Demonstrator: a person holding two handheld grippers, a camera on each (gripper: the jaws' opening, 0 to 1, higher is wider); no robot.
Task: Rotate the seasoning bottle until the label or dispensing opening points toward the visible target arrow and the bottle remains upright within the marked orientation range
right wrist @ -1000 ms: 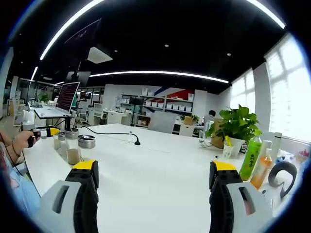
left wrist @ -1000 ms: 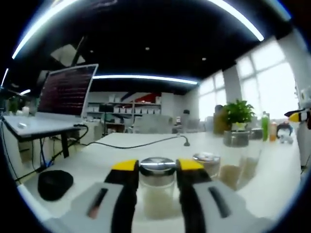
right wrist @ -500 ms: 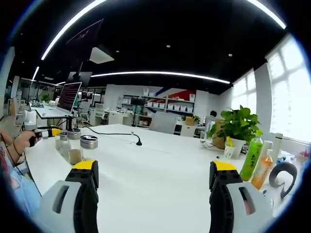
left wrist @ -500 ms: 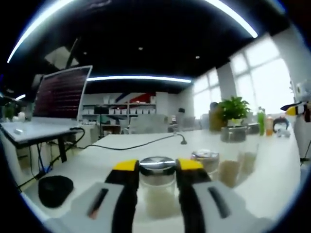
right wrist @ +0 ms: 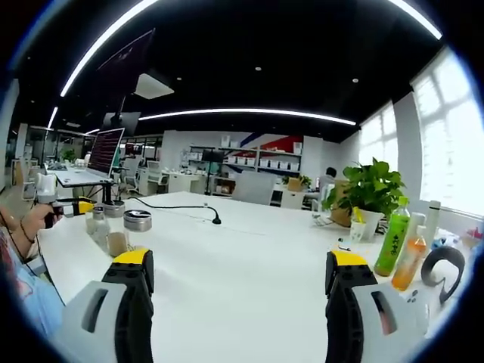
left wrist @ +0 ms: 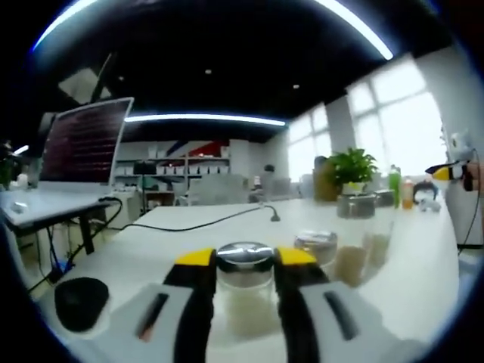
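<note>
Left gripper view: tongs [left wrist: 244, 266] around one seasoning bottle [left wrist: 244, 281].

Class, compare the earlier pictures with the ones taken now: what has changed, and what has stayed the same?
In the left gripper view the background has slid leftward, so the left tongs have turned to the right, carrying the seasoning bottle with them. They stay shut on the bottle, which remains upright. The right tongs stay open over the white table, barely shifted. Nothing was let go.
</note>
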